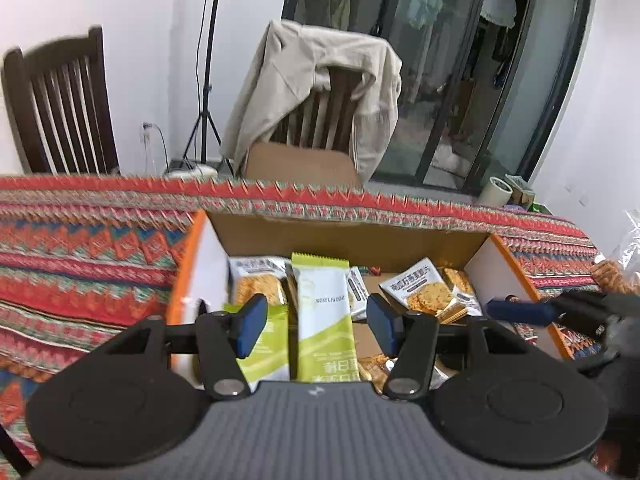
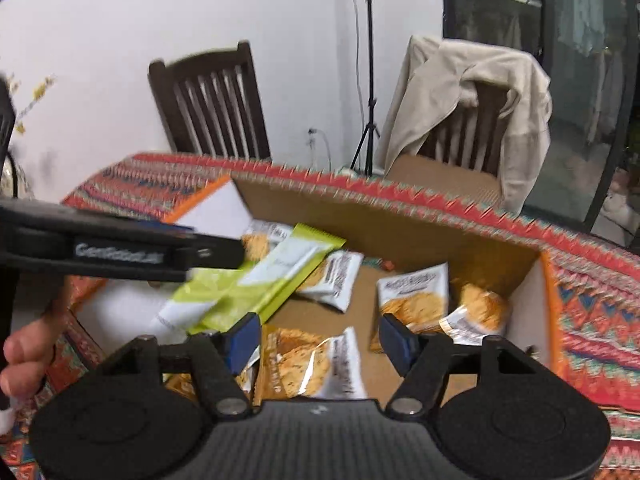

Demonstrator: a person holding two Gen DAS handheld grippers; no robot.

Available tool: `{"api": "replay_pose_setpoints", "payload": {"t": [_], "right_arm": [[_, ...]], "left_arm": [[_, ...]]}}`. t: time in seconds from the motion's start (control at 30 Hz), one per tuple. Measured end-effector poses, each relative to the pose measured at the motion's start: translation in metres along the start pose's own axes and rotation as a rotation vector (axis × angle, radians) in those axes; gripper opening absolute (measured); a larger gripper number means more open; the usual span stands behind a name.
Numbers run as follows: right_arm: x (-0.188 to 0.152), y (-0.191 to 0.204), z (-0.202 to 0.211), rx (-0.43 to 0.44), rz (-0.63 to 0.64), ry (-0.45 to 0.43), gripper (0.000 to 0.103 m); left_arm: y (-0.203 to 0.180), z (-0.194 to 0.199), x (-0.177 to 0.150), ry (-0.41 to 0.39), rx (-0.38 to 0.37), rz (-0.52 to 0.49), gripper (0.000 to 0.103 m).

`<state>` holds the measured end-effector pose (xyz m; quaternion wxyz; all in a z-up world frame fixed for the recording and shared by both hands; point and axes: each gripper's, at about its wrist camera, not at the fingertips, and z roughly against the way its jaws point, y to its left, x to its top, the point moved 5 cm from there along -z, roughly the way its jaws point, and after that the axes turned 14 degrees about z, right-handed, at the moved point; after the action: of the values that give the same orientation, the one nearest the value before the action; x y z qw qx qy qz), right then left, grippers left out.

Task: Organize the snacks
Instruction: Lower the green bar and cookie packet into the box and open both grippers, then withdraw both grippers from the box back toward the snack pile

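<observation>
An open cardboard box with orange sides stands on the patterned tablecloth. Inside lie green-and-white snack bars and several orange cracker packets. My left gripper hangs over the box's left half, open. One green-and-white bar lies in the gap, clear of both pads. A second green bar lies under the left finger. My right gripper is open over the box, above a cracker packet that neither pad presses. The left gripper crosses the right wrist view's left side.
Two dark wooden chairs stand behind the table, one draped with a beige jacket. A light-stand tripod is between them. A tape roll and a plastic snack bag sit at the table's right. A hand holds the left gripper.
</observation>
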<state>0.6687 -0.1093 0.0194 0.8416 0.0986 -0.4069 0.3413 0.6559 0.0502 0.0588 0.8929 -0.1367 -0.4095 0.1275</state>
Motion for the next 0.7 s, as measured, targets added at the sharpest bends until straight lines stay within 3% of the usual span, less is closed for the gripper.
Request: {"api": "replay_pose_setpoints", "payload": {"t": [0.27, 0.37, 0.53, 0.7], "right_arm": [[0.013, 0.001, 0.115, -0.092, 0.032, -0.125, 0.065], [0.008, 0.01, 0.163, -0.113, 0.054, -0.17, 0.067], [-0.021, 0.04, 0.241, -0.145, 0.091, -0.242, 0.075], [-0.067, 0.08, 0.303, -0.157, 0.123, -0.315, 0.084]], "left_arm": [[-0.002, 0.123, -0.017, -0.117, -0.042, -0.115, 0.076], [0.003, 0.172, -0.033, -0.163, -0.039, -0.127, 0.092], [0.015, 0.252, -0.078, -0.274, -0.048, -0.148, 0.102], [0.027, 0.317, -0.14, -0.373, -0.053, -0.193, 0.103]]}}
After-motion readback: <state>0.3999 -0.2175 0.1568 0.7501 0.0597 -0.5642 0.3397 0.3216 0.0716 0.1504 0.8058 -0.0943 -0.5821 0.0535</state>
